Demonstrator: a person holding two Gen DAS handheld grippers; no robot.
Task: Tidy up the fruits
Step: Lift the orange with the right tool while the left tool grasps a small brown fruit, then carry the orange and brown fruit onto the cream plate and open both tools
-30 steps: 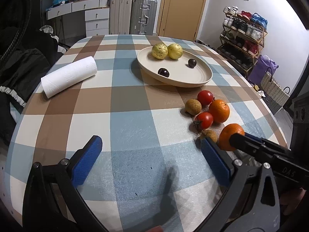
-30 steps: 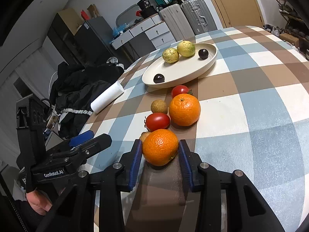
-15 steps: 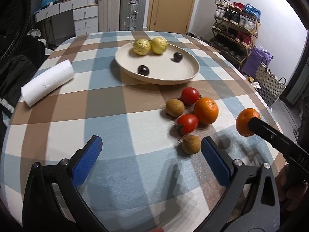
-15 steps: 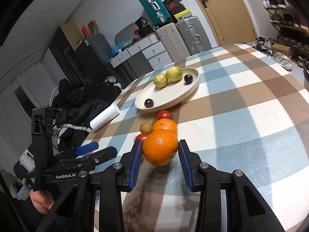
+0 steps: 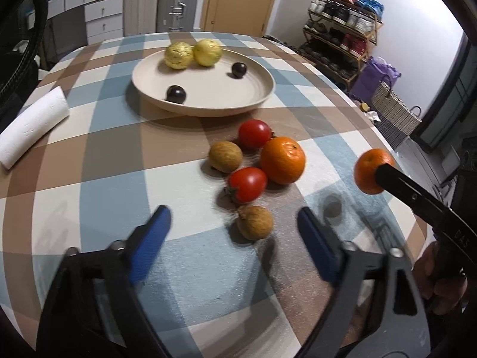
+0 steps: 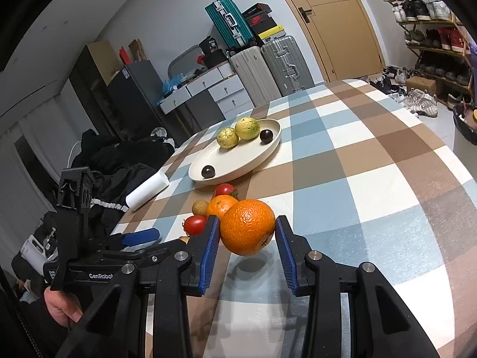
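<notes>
Wood door, suitcases, shoe rack

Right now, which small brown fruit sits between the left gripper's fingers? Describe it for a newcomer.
On the checked tablecloth, nearer the camera than the round cream plate, lies a fruit cluster. The small brown fuzzy fruit lies at its near edge, just below a red tomato, apart from its brown twin.

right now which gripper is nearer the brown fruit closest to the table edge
Left. The left gripper has the brown fruit between its closing jaws; the right gripper holds an orange up off to the side.
</notes>
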